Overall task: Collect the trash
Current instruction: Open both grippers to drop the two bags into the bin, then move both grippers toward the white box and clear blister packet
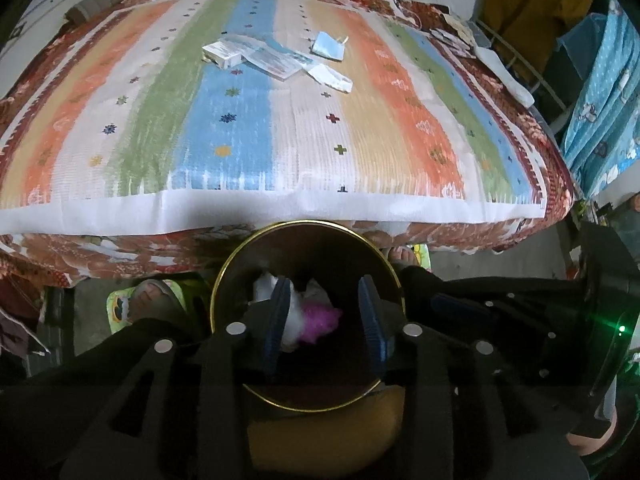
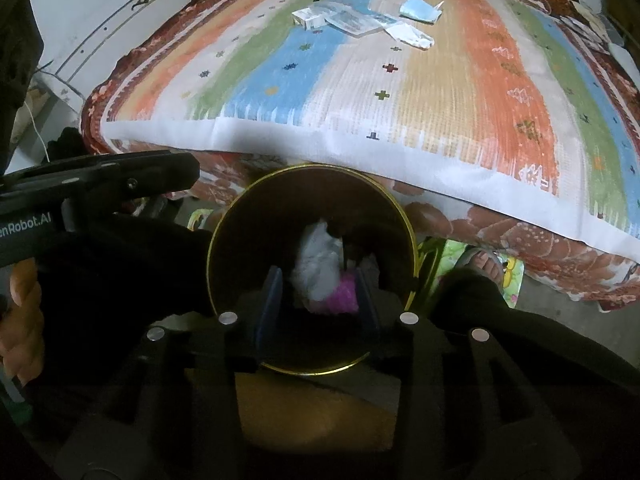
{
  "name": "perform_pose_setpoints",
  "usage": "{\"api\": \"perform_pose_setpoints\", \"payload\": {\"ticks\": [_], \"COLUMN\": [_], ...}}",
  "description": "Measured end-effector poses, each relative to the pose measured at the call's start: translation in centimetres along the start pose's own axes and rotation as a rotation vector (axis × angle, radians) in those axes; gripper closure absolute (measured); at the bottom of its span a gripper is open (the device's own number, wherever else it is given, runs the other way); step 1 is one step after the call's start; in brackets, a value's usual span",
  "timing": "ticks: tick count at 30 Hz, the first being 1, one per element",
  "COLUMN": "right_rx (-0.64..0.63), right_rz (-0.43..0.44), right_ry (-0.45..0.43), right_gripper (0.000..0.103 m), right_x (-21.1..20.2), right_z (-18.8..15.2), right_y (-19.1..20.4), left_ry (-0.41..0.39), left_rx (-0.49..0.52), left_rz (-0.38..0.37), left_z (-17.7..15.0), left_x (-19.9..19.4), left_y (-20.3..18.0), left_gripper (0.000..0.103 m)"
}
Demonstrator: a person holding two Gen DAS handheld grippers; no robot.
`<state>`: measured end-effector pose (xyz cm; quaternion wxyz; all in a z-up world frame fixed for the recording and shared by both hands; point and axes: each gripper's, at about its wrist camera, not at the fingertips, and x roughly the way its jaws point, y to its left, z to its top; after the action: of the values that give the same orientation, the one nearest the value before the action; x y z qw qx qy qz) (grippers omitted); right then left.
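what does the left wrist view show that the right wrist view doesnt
Only the left wrist view: a blue patterned cloth hanging at the right and a green light on the right gripper's body.

Only the right wrist view: the left gripper's black body with white lettering and the bare hand holding it.

Both: the gold-rimmed bin holding white and pink trash, and paper scraps left on the striped bedspread.

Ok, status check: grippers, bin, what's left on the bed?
Left gripper open, empty, over bin. Right gripper open, empty, same spot. White and pink trash in bin. Wrappers on bed, nothing in the way.
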<state>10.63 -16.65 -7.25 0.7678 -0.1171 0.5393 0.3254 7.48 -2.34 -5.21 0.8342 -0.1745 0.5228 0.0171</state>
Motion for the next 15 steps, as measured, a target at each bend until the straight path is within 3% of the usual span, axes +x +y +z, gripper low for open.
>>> {"api": "perform_pose_setpoints", "payload": {"ticks": [4, 8, 10, 15], "right_rx": [0.011, 0.038, 0.04, 0.041], "right_rz": [0.023, 0.044, 0.044, 0.057], "right_ry": [-0.028, -0.049, -0.064, -0.102], "right_gripper": [0.058, 0.057, 0.053, 0.046], "right_x": [-0.6, -0.9, -1.2, -2.1], "right_z": [0.3, 1.0, 1.4, 2.6], "right_y": [-0.2, -0.6, -0.8, -1.1], "left_ry": [-0.017, -0.037, -0.049, -0.095], "left_rx": [-0.027, -0.057, -0.063, -0.056], "left_rz": [-0.005, 0.002, 0.012, 0.029], "left_z": [0.4, 1.0, 1.4, 2.9], "left_x": [-0.5, -1.1, -1.4, -2.6], "left_y": [0.7, 1.6, 1.9, 2.4], "left_gripper": [0.06, 0.054, 0.042, 0.029]}}
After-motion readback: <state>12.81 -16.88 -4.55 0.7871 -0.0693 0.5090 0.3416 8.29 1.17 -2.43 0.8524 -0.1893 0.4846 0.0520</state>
